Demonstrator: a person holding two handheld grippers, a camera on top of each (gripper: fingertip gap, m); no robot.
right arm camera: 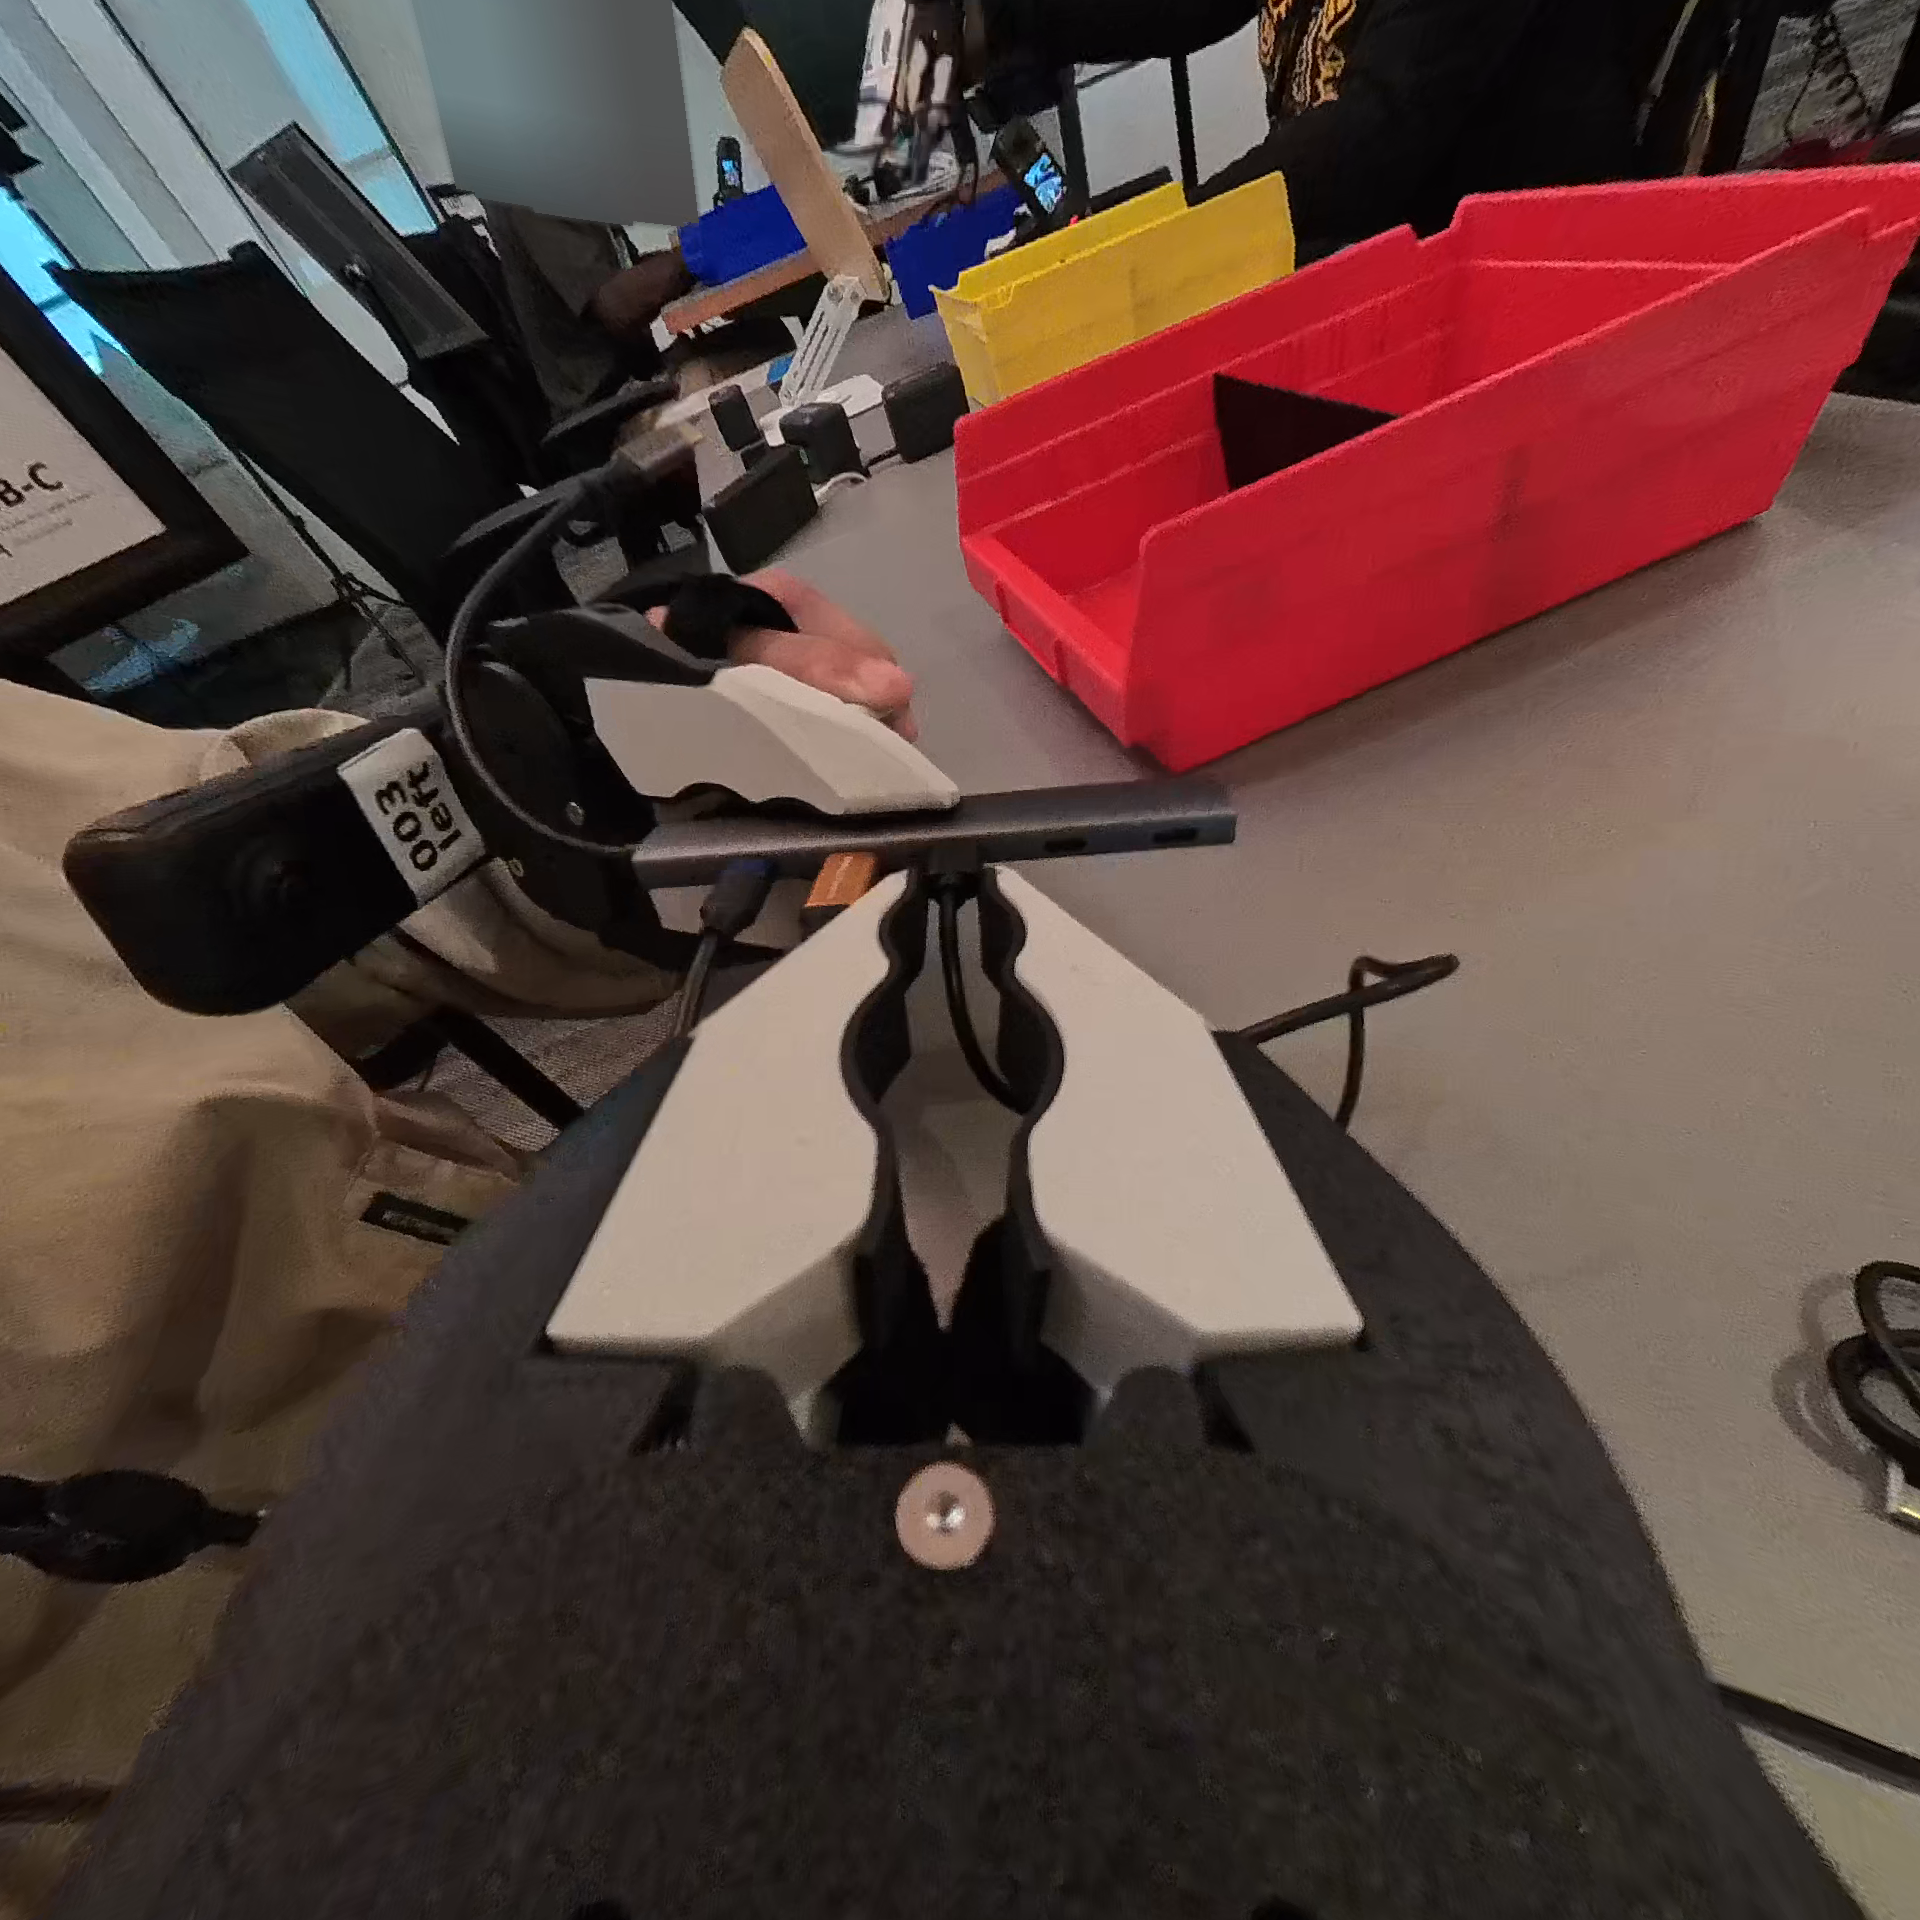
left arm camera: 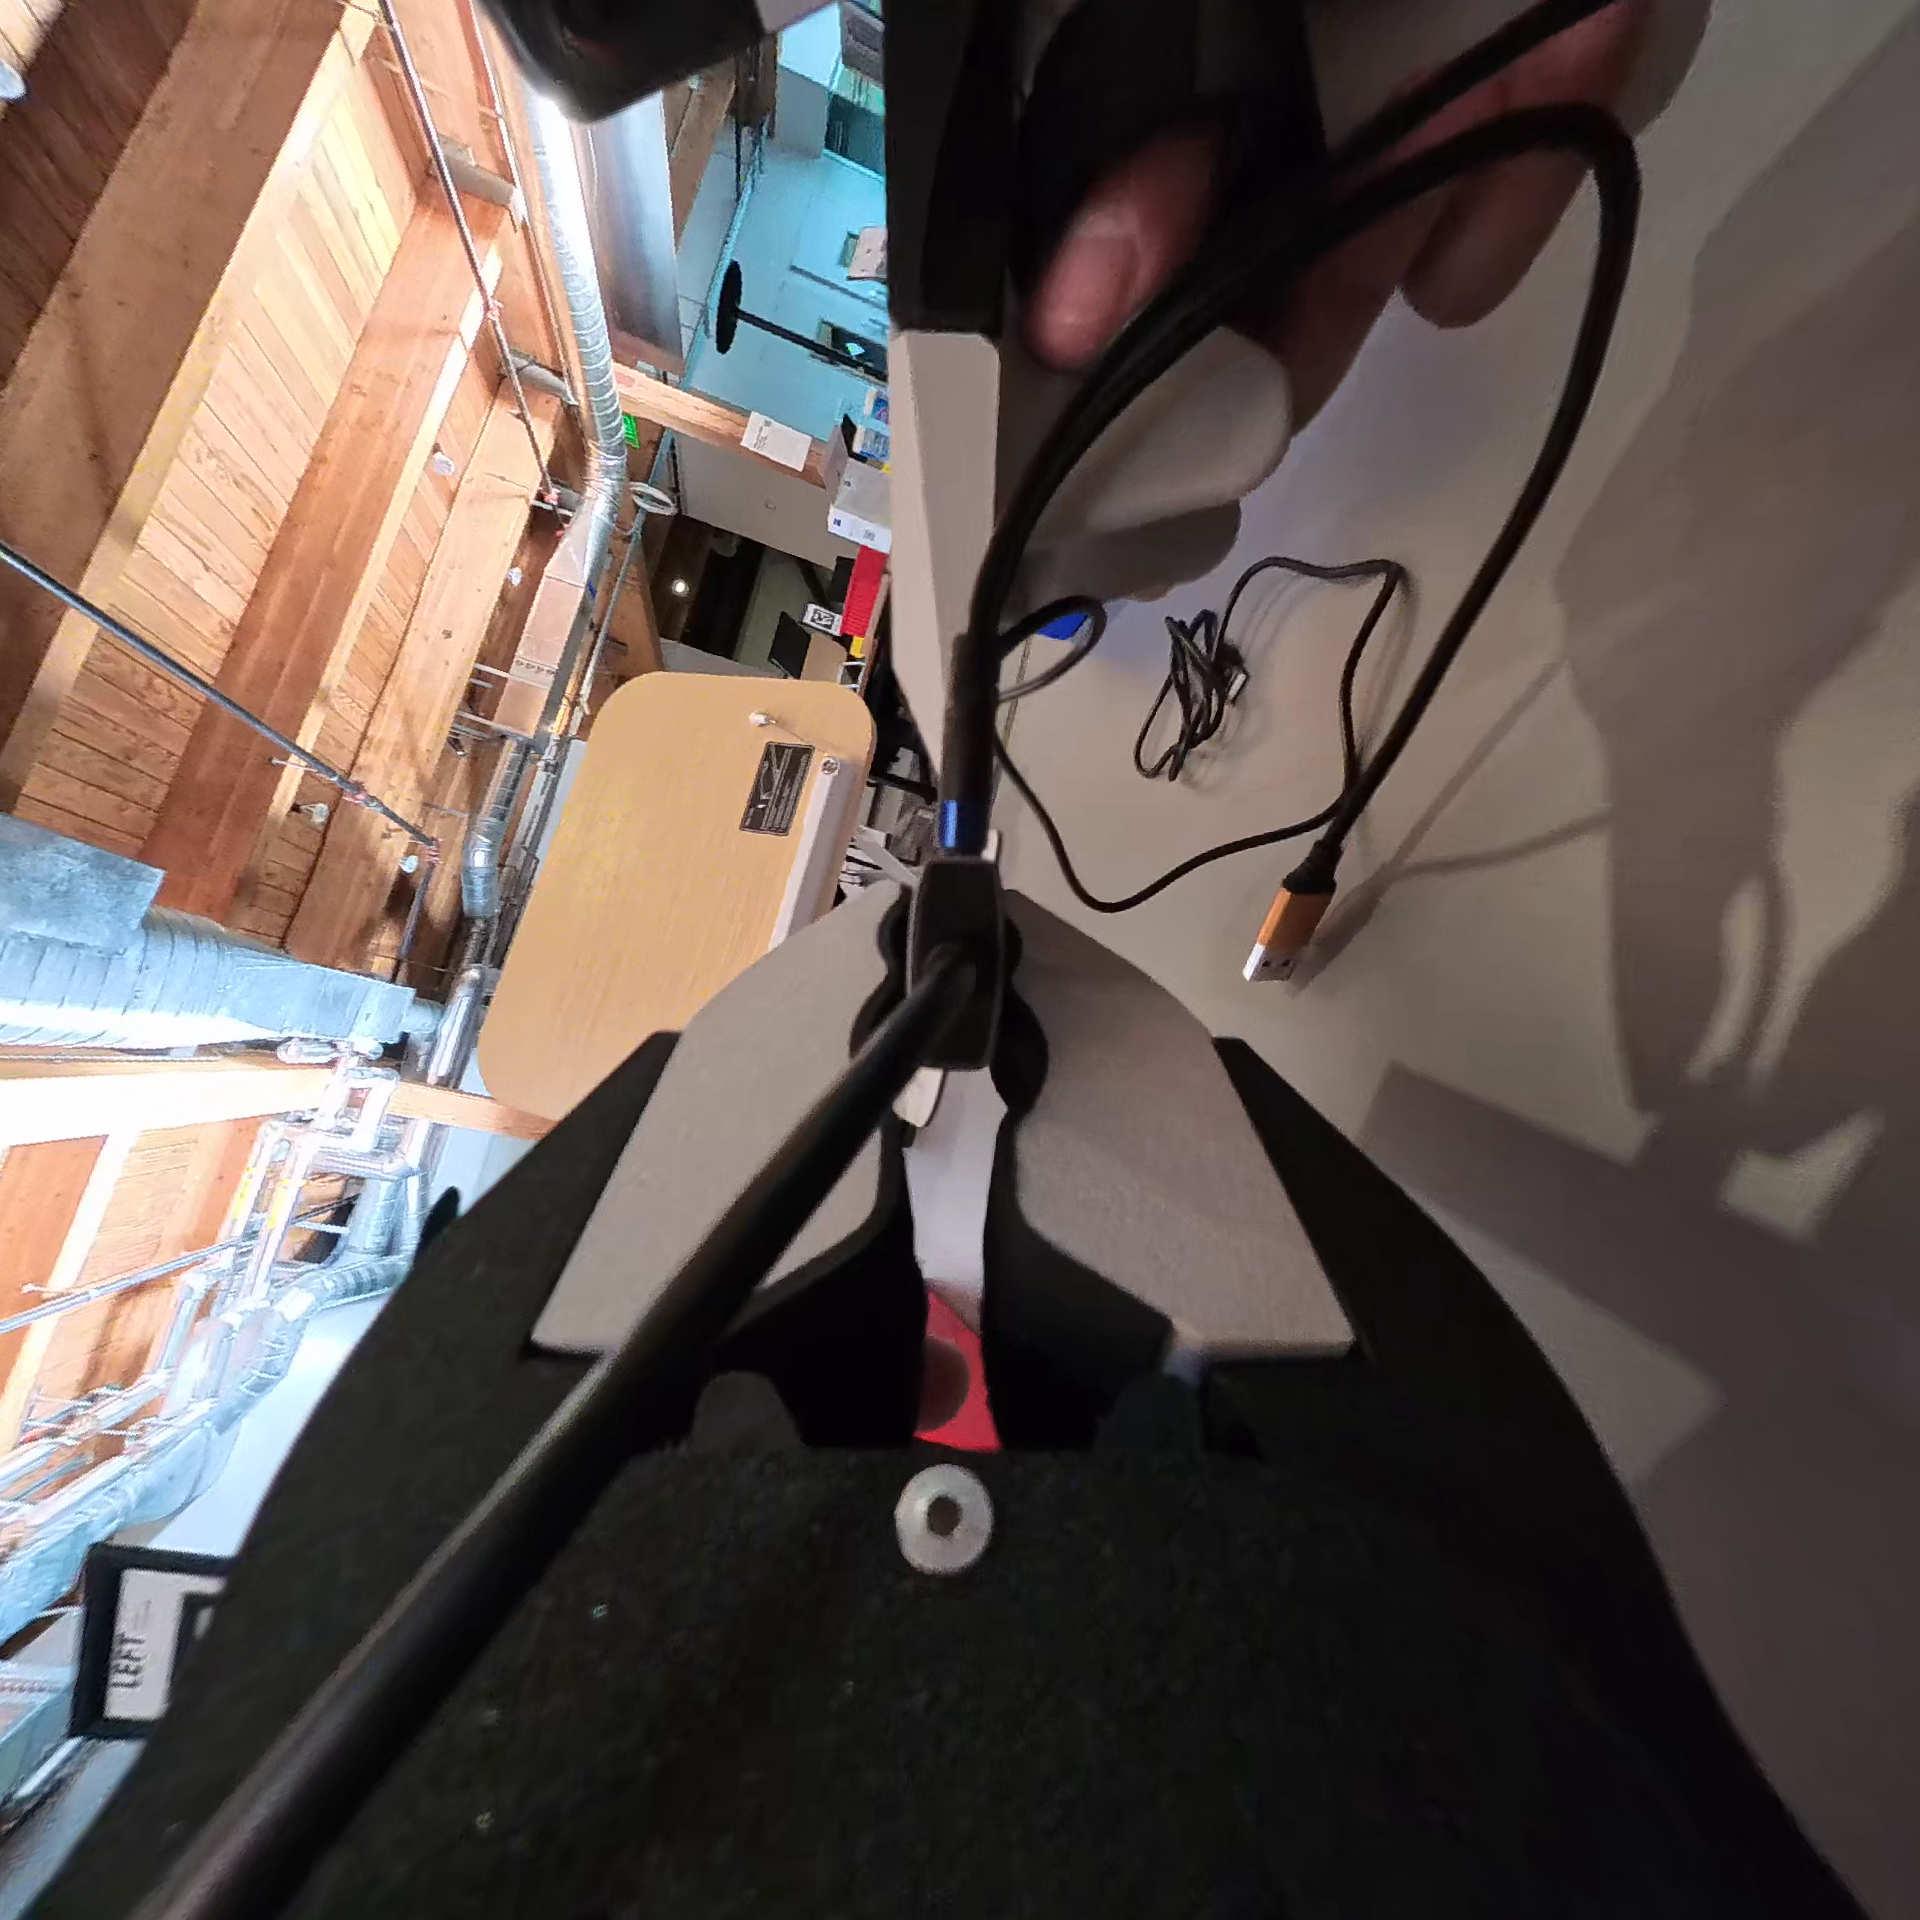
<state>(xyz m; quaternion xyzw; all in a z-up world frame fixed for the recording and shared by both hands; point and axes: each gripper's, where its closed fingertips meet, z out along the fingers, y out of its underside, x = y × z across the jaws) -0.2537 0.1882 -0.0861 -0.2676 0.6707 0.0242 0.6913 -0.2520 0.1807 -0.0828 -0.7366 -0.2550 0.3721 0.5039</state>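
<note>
Right wrist view, left to right: at 9 o'clock a hand (right arm camera: 831, 655) holds the left gripper (right arm camera: 904, 816), its white fingers clamped flat on one end of the hub (right arm camera: 1091, 831), a thin grey bar held level above the worktop (right arm camera: 1558, 935). A blue-ringed plug (right arm camera: 738, 883) and an orange plug (right arm camera: 836, 883) sit in the hub's near edge. At centre the right gripper (right arm camera: 951, 883) has its fingers pressed together on a black plug (right arm camera: 943, 864) at that same edge, its cable (right arm camera: 961, 997) looping back between them. At 1 o'clock stands a red bin (right arm camera: 1351, 582) with a yellow bin (right arm camera: 1091, 301) behind it.

Left wrist view is rolled sideways, and the right gripper blocks most of 12 o'clock. At 2 o'clock a cable bundle (left arm camera: 1195, 696) lies on the worktop.
</note>
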